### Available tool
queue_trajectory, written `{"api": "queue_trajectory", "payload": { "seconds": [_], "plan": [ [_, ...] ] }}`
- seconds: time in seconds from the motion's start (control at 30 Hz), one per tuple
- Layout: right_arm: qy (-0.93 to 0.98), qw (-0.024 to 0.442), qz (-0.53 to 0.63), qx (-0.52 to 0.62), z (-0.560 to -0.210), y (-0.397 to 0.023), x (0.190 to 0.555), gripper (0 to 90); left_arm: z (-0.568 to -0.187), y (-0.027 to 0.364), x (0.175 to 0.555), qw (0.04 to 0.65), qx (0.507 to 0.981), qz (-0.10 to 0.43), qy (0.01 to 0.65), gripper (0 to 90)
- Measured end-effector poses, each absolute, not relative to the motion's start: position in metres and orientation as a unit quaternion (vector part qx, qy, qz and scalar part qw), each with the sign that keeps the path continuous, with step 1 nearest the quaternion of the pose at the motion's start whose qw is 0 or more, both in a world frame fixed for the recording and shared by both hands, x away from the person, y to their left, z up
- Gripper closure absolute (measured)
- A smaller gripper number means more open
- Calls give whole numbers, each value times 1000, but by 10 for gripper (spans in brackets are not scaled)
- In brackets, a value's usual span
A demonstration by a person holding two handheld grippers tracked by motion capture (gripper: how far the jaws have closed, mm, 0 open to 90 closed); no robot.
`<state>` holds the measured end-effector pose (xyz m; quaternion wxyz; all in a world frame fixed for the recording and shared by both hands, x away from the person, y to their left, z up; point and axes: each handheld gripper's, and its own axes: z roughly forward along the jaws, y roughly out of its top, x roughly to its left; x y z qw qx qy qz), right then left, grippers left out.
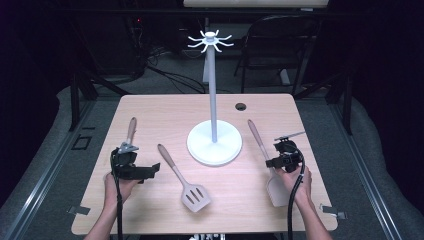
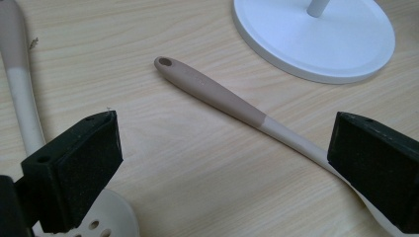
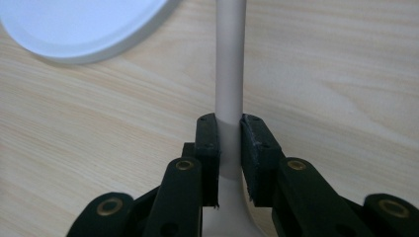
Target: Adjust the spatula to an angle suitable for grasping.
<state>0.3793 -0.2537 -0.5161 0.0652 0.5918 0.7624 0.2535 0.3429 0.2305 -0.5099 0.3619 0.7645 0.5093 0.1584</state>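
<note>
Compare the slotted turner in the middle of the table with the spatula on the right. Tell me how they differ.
The slotted turner has slots cut through its head; the spatula has a plain, solid blade. The slotted turner lies free on the table with nothing touching it, while the spatula's neck is clamped in the right tool. The turner's handle points up-left, toward the left tool, which stands open. Both have taupe handles and pale heads, and both lie beside the white stand.

Colours, tabletop items
White stand (image 1: pixel 214 145); light wood table (image 1: pixel 150 115); spatulas (image 1: pixel 182 177) taupe-handled with cream blades; black grippers (image 1: pixel 134 170).
</note>
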Motion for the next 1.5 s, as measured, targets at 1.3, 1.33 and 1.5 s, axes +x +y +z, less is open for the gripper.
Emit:
{"api": "queue_trajectory", "payload": {
  "seconds": [1.3, 1.33, 1.5],
  "plan": [
    [789, 181, 346, 474, -485, -235, 337, 787, -500, 208, 344, 386, 772, 151, 482, 3],
    [789, 182, 350, 472, -485, -234, 337, 787, -499, 206, 345, 389, 771, 151, 480, 3],
    [792, 184, 354, 462, -485, -230, 335, 787, -495, 198, 346, 390, 778, 152, 469, 5]
  ]
}}
